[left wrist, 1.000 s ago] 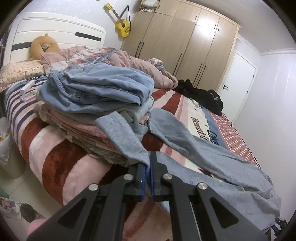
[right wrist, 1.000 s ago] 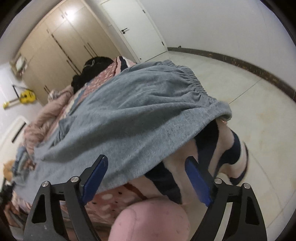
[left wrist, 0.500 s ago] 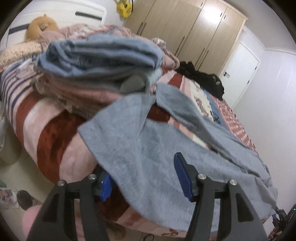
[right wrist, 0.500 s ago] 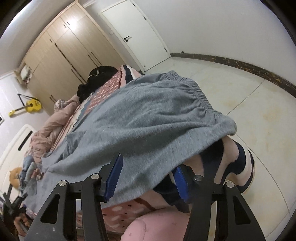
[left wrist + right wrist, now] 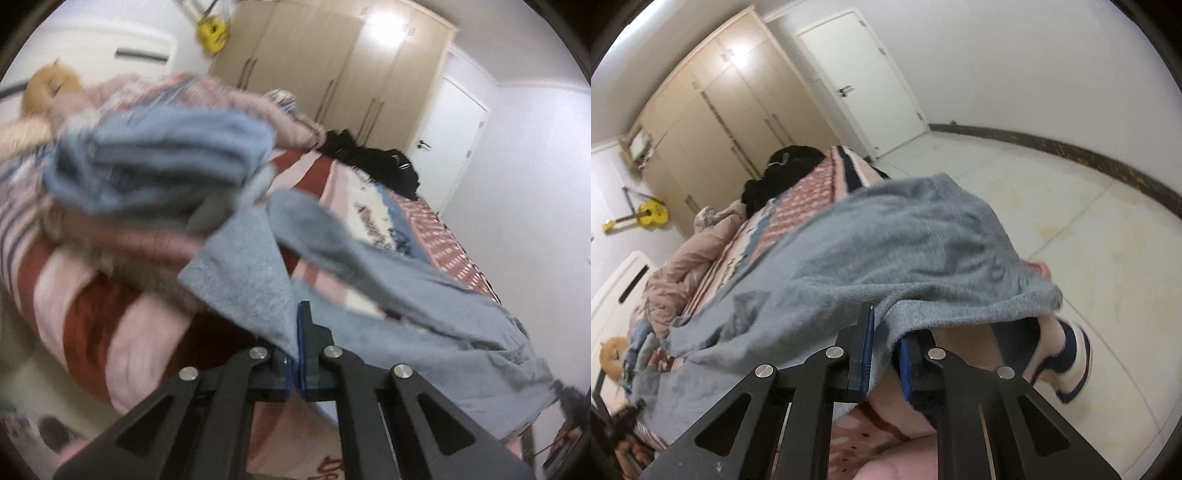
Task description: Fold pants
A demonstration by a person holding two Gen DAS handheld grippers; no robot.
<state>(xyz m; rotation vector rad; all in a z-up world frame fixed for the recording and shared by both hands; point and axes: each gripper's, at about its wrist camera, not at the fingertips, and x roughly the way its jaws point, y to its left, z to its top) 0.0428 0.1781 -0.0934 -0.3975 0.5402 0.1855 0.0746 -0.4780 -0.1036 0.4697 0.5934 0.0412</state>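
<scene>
Left wrist view: the left gripper (image 5: 295,354) has its jaws clamped on the hem of one leg of the gray pants (image 5: 388,295), which lie across the striped bed (image 5: 110,332) beside a pile of clothes (image 5: 155,166). The blanket's lettering is too blurred to read.

Right wrist view: the right gripper (image 5: 884,354) has just been closing, jaws pinching the pants' (image 5: 886,251) waist edge. The fleece looks soft, light and floppy; hems and waistband seem the best holds.

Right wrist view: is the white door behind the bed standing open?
No. The white door sits flush in its frame, closed, beside the wooden wardrobe.
</scene>
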